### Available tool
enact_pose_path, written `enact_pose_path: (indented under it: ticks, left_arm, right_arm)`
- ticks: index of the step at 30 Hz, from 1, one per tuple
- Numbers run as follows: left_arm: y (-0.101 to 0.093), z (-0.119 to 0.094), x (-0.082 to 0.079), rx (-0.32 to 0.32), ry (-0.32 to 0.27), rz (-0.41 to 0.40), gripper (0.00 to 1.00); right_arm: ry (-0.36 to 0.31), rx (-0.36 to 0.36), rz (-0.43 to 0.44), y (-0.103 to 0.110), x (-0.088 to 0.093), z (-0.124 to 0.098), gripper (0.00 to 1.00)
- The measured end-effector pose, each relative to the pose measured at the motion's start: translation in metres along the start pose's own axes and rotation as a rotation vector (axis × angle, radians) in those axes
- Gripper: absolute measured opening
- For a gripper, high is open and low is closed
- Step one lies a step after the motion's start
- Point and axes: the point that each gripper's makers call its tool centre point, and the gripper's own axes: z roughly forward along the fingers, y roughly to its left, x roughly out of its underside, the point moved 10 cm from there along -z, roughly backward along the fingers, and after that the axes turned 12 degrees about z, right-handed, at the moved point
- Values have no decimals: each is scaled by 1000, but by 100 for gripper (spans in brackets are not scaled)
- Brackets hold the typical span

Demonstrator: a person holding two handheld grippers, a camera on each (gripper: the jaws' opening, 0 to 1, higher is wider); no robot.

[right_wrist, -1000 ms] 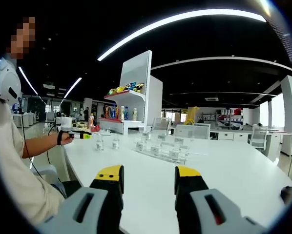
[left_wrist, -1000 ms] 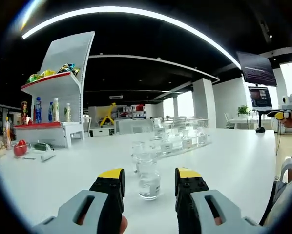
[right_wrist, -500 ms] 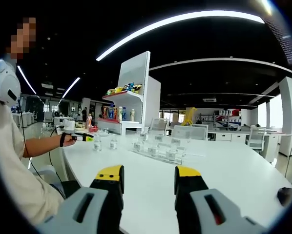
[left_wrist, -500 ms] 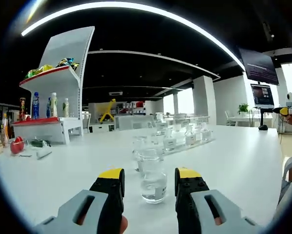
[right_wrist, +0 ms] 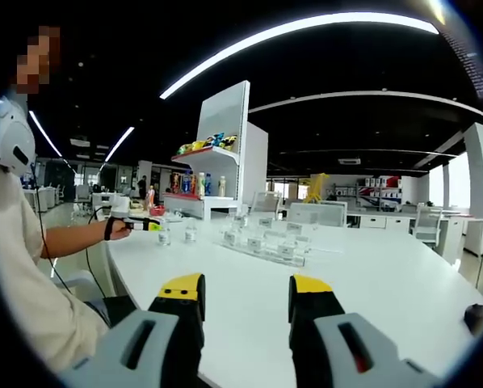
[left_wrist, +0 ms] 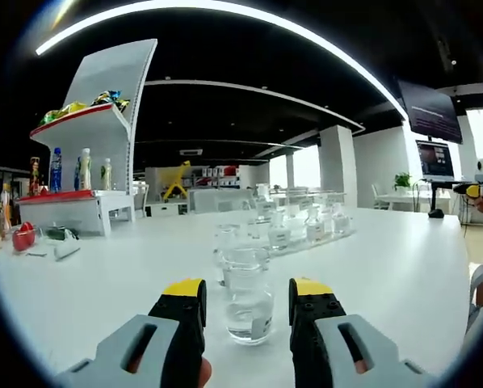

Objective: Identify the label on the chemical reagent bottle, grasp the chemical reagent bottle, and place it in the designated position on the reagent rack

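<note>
A small clear glass reagent bottle (left_wrist: 248,301) with a white label stands upright on the white table (left_wrist: 387,275), close in between the yellow tips of my left gripper (left_wrist: 246,289), which is open and apart from the glass. A second clear bottle (left_wrist: 226,242) stands just behind it. The clear reagent rack (left_wrist: 304,232), holding several small bottles, lies farther back. In the right gripper view, my right gripper (right_wrist: 246,289) is open over bare table, and the rack (right_wrist: 262,244) lies ahead. A hand holds the left gripper (right_wrist: 138,225) beside two bottles (right_wrist: 165,236).
A white shelf unit (left_wrist: 96,162) with drink bottles and snacks stands at the back left, with small items (left_wrist: 31,240) in front of it. At the far right a hand holds the right gripper (left_wrist: 476,188), near a monitor (left_wrist: 434,162). A person's sleeve (right_wrist: 23,275) is at the left.
The left gripper has come forward and lower toward the near bottle, which now looks larger and sits between the jaw tips. The right gripper view has barely shifted.
</note>
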Motion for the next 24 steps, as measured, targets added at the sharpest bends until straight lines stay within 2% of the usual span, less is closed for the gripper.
enact_pose_path:
  ticks: [7,24]
  left_arm:
    - [4,5,4,0,28,27,41]
    - [-3,17,0,6,26,19,41]
  right_arm:
    - [1,-9,2,1,0,0,41]
    - [-5,5,7,-3,-2,-3,41]
